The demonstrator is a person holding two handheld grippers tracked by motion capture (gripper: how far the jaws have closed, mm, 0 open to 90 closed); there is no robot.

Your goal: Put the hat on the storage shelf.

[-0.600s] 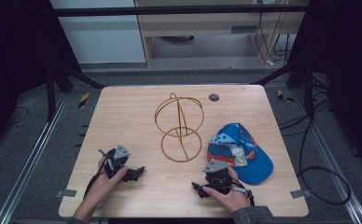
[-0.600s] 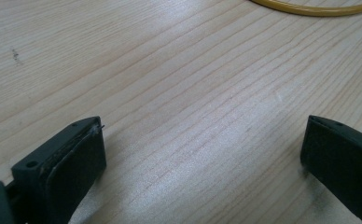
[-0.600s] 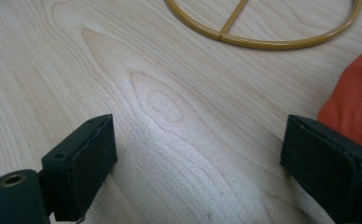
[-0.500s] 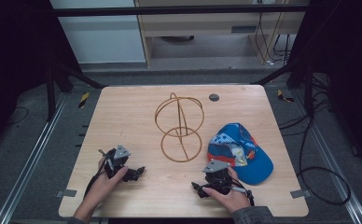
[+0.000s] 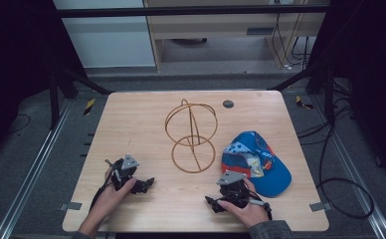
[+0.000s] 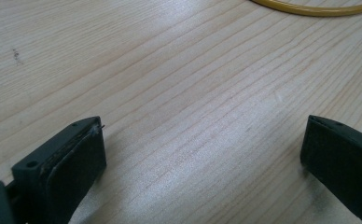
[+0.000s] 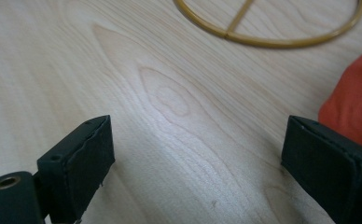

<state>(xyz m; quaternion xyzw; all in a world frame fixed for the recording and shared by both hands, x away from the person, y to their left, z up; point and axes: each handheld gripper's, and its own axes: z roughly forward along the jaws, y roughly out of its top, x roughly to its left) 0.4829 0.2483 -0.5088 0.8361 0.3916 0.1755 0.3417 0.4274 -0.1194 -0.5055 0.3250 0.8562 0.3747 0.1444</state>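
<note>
On the table (image 5: 131, 119), the wire stand (image 5: 191, 135) sits at the frame's centre. The cap (image 5: 263, 167) lies just right of it, lower in the frame. The left gripper (image 5: 144, 185) rests at lower left, the right gripper (image 5: 215, 204) at lower centre-right, just below the cap.

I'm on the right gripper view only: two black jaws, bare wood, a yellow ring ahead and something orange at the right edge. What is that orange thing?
Observer: The underside of a blue cap lying on the table, beside the right gripper.
Operator: Is that ring flat?
Observer: It is the base of an upright wire stand, with a second hoop rising above it.
Operator: And the left gripper?
Observer: The left gripper is open over bare wood, holding nothing.
</note>
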